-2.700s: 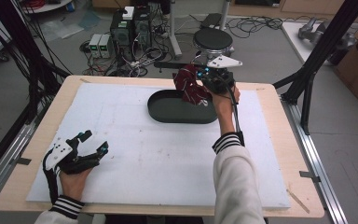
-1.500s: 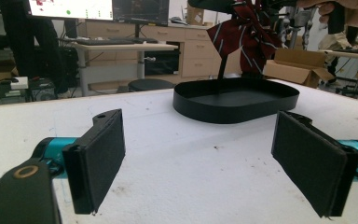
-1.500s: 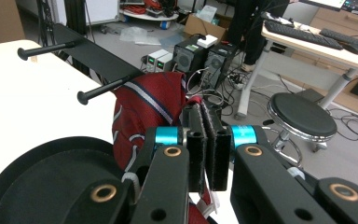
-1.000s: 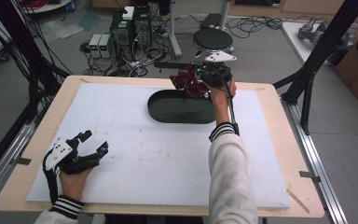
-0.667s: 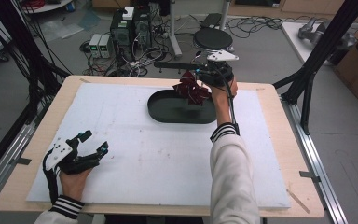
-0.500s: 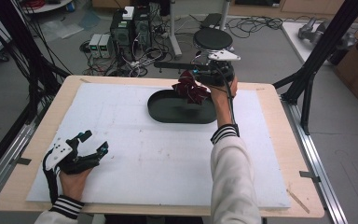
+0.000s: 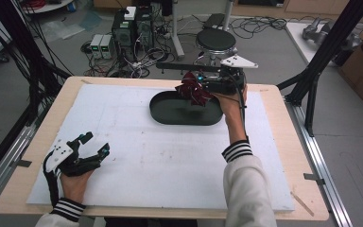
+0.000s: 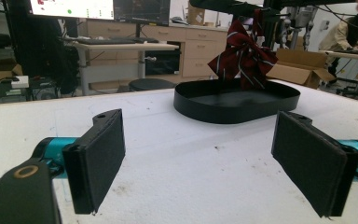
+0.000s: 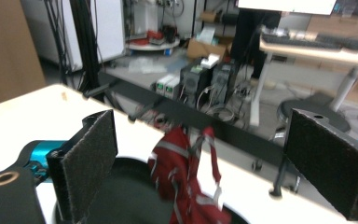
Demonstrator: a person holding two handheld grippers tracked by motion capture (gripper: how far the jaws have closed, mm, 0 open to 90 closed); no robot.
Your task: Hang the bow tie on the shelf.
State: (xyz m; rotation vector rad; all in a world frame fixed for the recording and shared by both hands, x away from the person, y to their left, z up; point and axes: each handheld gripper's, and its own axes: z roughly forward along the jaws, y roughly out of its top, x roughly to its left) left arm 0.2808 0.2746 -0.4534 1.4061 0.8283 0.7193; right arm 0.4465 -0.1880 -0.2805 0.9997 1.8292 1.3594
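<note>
A striped red bow tie [image 7: 194,88] drops over the black oval tray [image 7: 170,111] from the right gripper [image 7: 207,84], its jaws spread in its own view; earlier it was clenched there. The left gripper [image 7: 89,147] rests agape on the tabletop [image 7: 146,161].

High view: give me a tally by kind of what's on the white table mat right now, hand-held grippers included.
Black oval tray: 1
Dark red striped cloth, in the tray at its far end: 1
Hand-held grippers: 2, the left hand-held gripper open near the mat's front-left corner, the right hand-held gripper open by the cloth
Total: 4
</note>
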